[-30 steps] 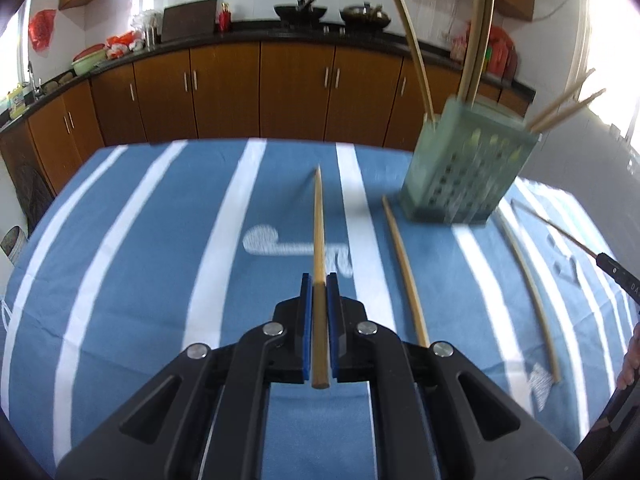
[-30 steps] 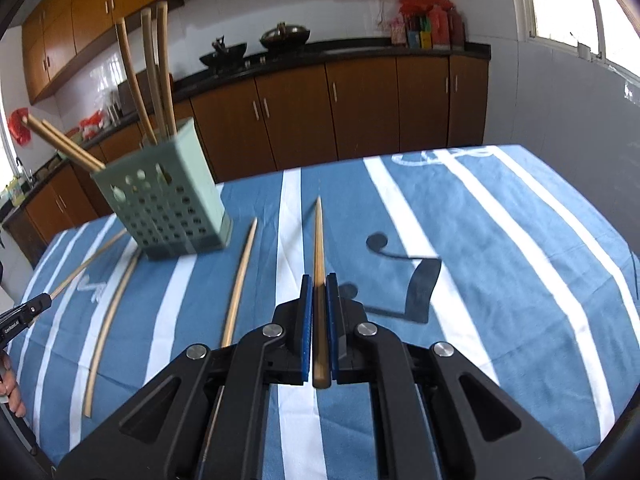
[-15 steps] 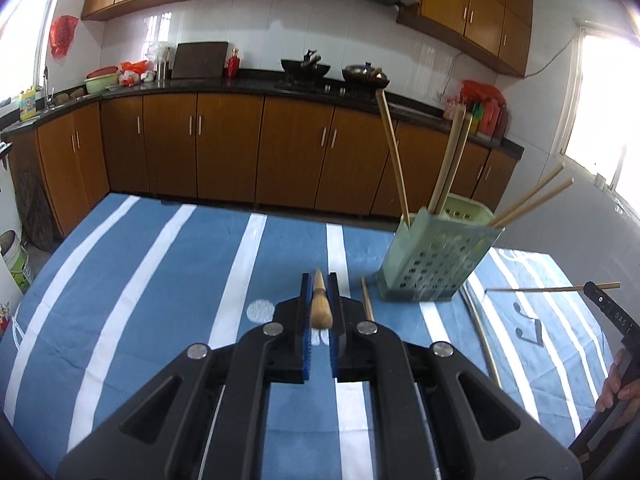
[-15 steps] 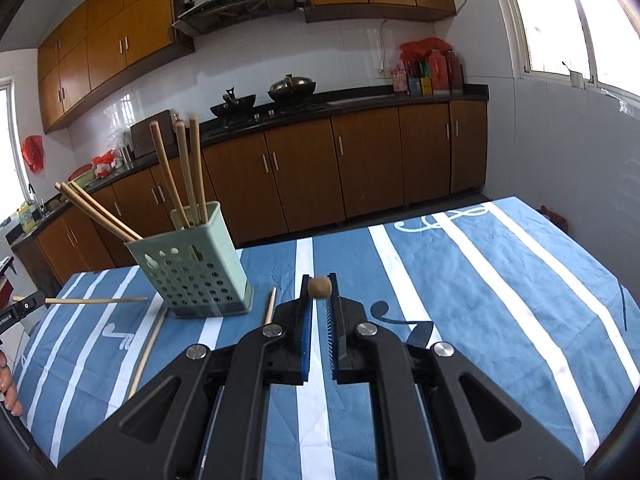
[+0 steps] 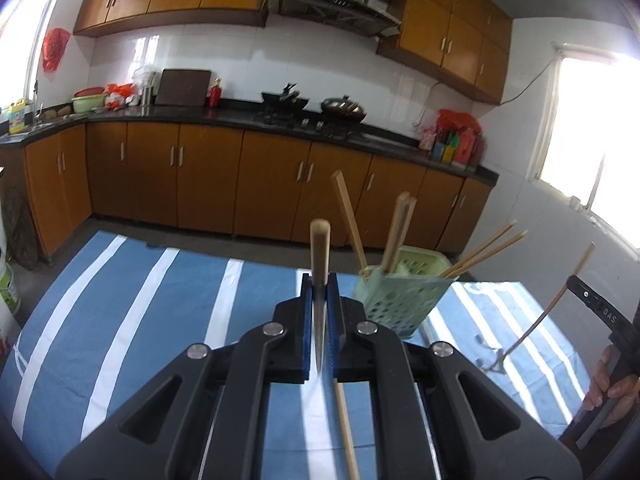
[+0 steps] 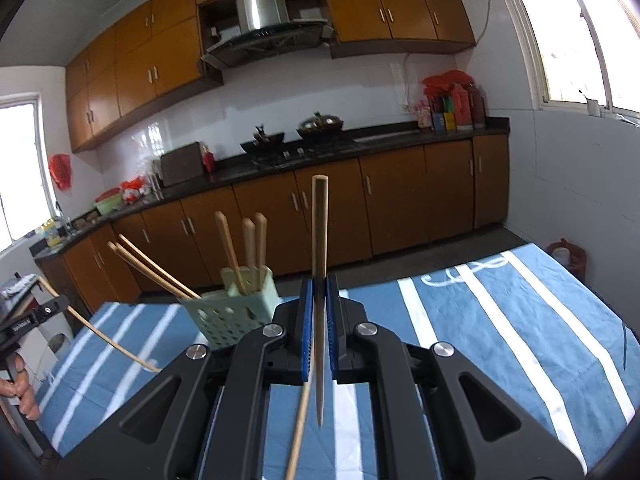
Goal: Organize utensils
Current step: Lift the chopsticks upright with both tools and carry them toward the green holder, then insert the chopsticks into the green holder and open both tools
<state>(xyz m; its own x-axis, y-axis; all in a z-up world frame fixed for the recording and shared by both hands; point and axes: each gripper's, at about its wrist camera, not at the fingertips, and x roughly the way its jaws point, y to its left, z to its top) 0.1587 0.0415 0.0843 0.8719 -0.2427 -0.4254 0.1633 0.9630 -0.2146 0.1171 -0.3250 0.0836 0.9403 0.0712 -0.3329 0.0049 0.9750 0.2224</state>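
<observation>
The left gripper (image 5: pixel 320 312) is clamped on a chopstick (image 5: pixel 320 264) that stands nearly upright at the centre of the left wrist frame, blunt end up and thin tip pointing down past the blue pads (image 5: pixel 306 320). The right gripper (image 6: pixel 319 316) grips a second chopstick (image 6: pixel 320 240) the same way at the centre of its own frame, pinched at about mid-length with the point hanging below the fingers. The green holder (image 5: pixel 400 300) sits right of centre in the left view and left of centre in the right view, on the striped cloth (image 5: pixel 140 320), with five sticks already leaning in it. One more stick (image 5: pixel 346 432) lies on the cloth at the bottom of the left frame, under the gripper. These look like bamboo: light, stiff, smooth and round enough to pivot between flat pads, so a hold near the middle seems right to me; it keeps the stick from swinging yet leaves a long tip free to enter the basket. They are not fragile, but a thin tip can catch in a side hole or knock against the leaning sticks. I judge the safest drop is tip-first into an open part of the rim, released low so the stick does not bounce out.
</observation>
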